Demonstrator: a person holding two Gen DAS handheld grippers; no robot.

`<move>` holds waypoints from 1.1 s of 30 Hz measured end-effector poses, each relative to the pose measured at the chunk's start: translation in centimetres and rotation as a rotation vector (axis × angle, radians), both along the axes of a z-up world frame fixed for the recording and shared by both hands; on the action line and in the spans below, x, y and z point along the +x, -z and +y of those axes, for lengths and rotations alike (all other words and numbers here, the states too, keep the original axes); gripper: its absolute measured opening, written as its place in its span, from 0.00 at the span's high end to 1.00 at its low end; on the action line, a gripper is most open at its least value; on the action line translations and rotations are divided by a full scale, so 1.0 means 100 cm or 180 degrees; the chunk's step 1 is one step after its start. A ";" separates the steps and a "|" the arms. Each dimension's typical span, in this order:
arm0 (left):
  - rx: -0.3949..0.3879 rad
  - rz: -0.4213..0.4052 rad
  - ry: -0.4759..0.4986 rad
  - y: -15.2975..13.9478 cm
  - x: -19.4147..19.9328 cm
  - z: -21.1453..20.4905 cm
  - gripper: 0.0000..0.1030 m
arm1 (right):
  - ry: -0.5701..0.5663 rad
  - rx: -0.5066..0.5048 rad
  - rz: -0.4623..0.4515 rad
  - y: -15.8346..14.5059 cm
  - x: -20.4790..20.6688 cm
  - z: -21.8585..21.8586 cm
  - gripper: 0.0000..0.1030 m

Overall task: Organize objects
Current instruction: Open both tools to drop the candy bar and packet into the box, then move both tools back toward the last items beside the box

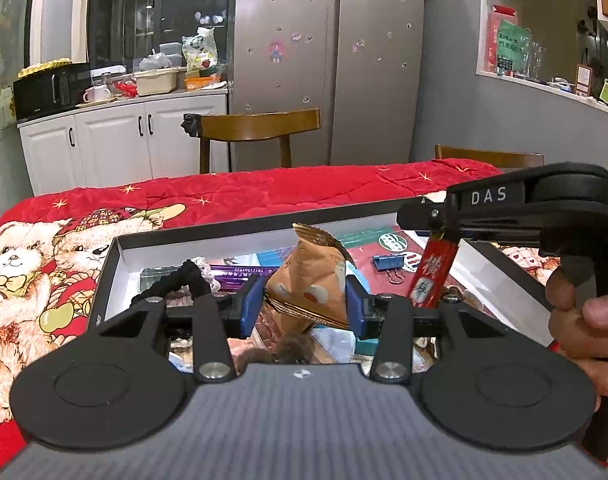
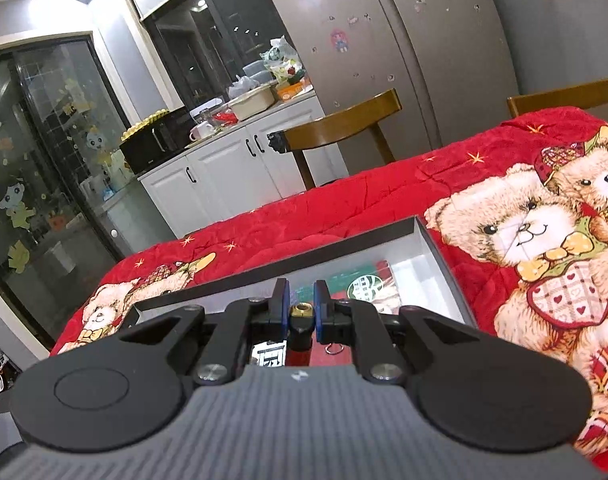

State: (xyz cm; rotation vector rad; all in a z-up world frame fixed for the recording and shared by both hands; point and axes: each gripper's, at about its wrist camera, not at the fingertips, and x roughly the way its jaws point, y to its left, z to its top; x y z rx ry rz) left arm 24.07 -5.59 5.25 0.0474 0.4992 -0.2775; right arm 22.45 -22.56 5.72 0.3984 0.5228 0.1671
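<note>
Box (image 1: 116,272), shallow, black-walled and white-lined, sits on red bear-print blanket (image 1: 264,196). Left gripper (image 1: 304,300) clamps tan foil snack packet (image 1: 311,280); at two o'clock, right gripper (image 2: 302,300) clamps red printed charm (image 1: 431,276) over the box.

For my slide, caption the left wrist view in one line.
Left gripper clamps an orange snack packet over the open box; right gripper holds a red charm beside it.
</note>
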 end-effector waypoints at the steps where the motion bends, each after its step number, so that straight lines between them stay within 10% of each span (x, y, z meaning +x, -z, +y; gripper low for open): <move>1: -0.0006 -0.0004 0.0006 0.000 0.000 0.000 0.52 | 0.0001 0.0004 0.0004 0.001 0.000 -0.001 0.83; 7: -0.0048 0.0056 0.0006 -0.003 0.001 0.002 0.51 | -0.0051 0.0079 -0.0013 -0.002 -0.002 -0.002 0.74; 13: -0.0248 -0.0005 0.0078 -0.030 -0.005 0.013 0.35 | -0.0129 0.0229 -0.0198 -0.019 -0.011 -0.005 0.39; 23: -0.0680 -0.0358 0.0096 -0.100 -0.044 0.047 0.26 | -0.0232 0.0230 -0.0826 -0.083 -0.063 -0.011 0.22; 33: -0.0596 -0.0488 0.0395 -0.124 -0.128 0.037 0.25 | -0.0461 -0.0095 -0.1157 -0.110 -0.151 -0.027 0.20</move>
